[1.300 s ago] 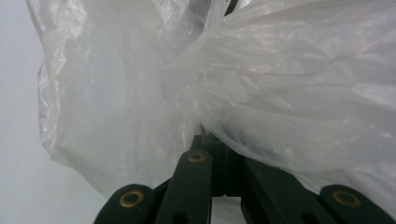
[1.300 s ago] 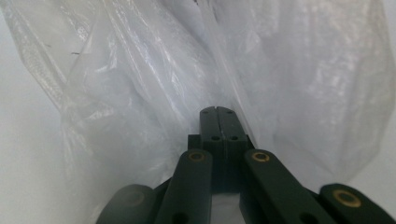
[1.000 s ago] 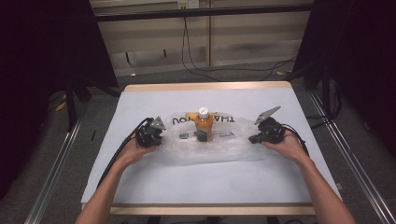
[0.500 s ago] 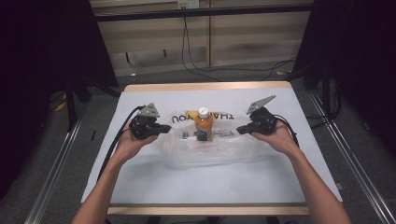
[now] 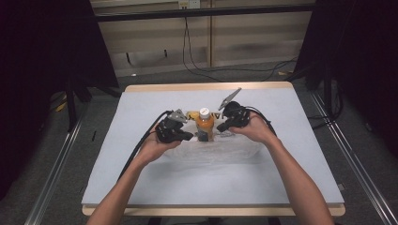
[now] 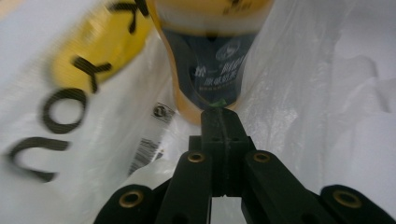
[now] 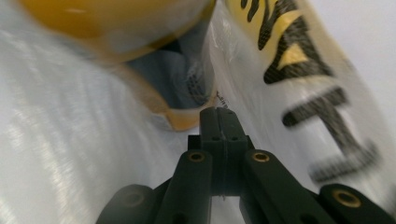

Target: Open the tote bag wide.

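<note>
High view: a thin translucent white plastic bag (image 5: pixel 213 154) printed with black letters lies mid-table on the pale grey table mat (image 5: pixel 141 112), and an upright orange drink bottle with a white cap and dark label (image 5: pixel 205 124) stands inside it. The left gripper (image 5: pixel 187 136) and right gripper (image 5: pixel 220 126), each clamped shut on bag film, have drawn inward since half a second ago, now just beside the bottle.

bottle (image 5: pixel 205 124): orange, dark label (white cap) | bag (image 5: pixel 213 152): translucent white, yellow-black print
</note>
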Tool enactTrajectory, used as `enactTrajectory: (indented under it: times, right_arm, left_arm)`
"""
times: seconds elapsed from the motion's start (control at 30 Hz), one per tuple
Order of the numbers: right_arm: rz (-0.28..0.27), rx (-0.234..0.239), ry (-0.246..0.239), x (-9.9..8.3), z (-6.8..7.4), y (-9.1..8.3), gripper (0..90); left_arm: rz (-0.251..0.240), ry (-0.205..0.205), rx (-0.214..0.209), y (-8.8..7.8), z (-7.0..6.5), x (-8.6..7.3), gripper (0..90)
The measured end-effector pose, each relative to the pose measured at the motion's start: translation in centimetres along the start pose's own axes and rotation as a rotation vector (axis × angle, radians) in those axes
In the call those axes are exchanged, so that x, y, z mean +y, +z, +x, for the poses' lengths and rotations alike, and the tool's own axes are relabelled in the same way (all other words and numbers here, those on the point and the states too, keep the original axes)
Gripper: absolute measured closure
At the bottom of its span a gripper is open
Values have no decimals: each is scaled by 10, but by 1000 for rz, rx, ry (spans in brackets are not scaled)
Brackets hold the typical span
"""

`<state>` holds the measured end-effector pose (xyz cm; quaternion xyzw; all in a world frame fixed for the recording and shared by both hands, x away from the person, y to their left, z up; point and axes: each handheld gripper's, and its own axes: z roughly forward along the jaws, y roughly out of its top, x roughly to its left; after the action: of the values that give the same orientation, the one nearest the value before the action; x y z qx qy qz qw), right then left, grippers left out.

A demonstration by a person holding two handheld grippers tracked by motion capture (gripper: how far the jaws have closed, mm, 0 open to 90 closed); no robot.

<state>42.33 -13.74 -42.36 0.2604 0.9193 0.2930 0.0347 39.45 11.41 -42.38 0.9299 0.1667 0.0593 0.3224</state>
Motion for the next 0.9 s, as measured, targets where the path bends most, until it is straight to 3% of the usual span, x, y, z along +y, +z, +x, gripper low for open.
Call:
enactTrajectory:
  times: [0.03,0.07,0.17,0.2,0.3,0.33,0.4,0.47,0.7,0.83,0.9]
  right_arm:
    - [19,0,-2,2,-2,7,900]
    - [57,7,9,5,-6,20,900]
    - [90,8,20,7,-9,32,900]
    - [111,13,30,8,-13,41,900]
    - [117,16,47,8,-18,48,900]
    - [98,18,78,8,-24,51,900]
    - [96,8,82,8,-28,52,900]
    - [72,-15,109,12,-36,55,900]
    - [36,-52,167,17,-52,60,900]
    - [-13,-81,237,23,-63,66,900]
    - [-26,-86,257,23,-66,68,900]
  left_arm:
    - [30,-2,8,7,0,-1,900]
    - [33,-24,5,14,-1,-3,900]
    - [43,-29,-20,24,-2,-8,900]
    - [51,-20,-25,25,-4,-9,900]
    - [72,3,-39,28,-12,-15,900]
    - [83,14,-37,29,-15,-18,900]
    - [89,14,-58,32,-18,-23,900]
    - [66,2,-60,31,-22,-28,900]
    - [78,56,-82,25,-37,-34,900]
    - [65,78,-100,22,-43,-38,900]
    - [68,75,-144,20,-43,-40,900]
